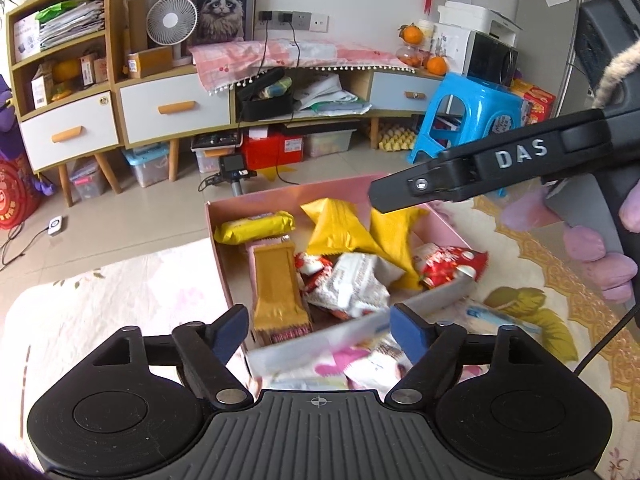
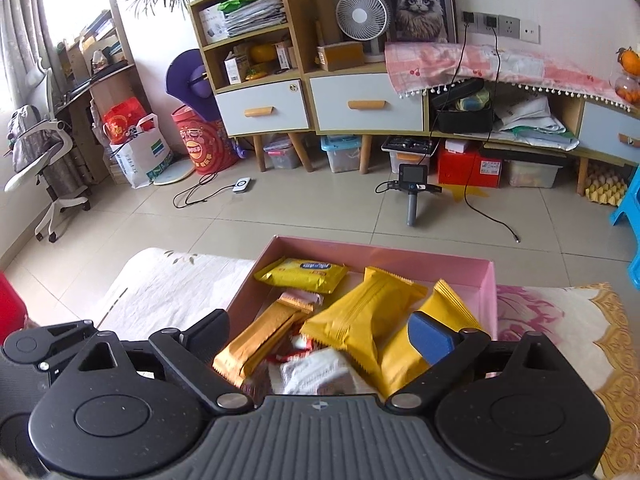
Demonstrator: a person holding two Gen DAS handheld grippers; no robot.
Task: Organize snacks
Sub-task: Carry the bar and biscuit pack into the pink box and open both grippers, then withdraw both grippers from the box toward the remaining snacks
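A pink box sits on the floral cloth and holds several snack packets: a yellow bar, two yellow pouches, a gold wafer pack, white and red-white packets. My left gripper is open over the box's near wall, with nothing between its fingers. My right gripper is open above the box's contents; in the left wrist view its finger hangs over the yellow pouches. More packets lie outside the box by the left gripper.
The cloth-covered surface ends at a tiled floor. Beyond stand a low cabinet with drawers, a blue stool, storage bins and a small camera on a handle.
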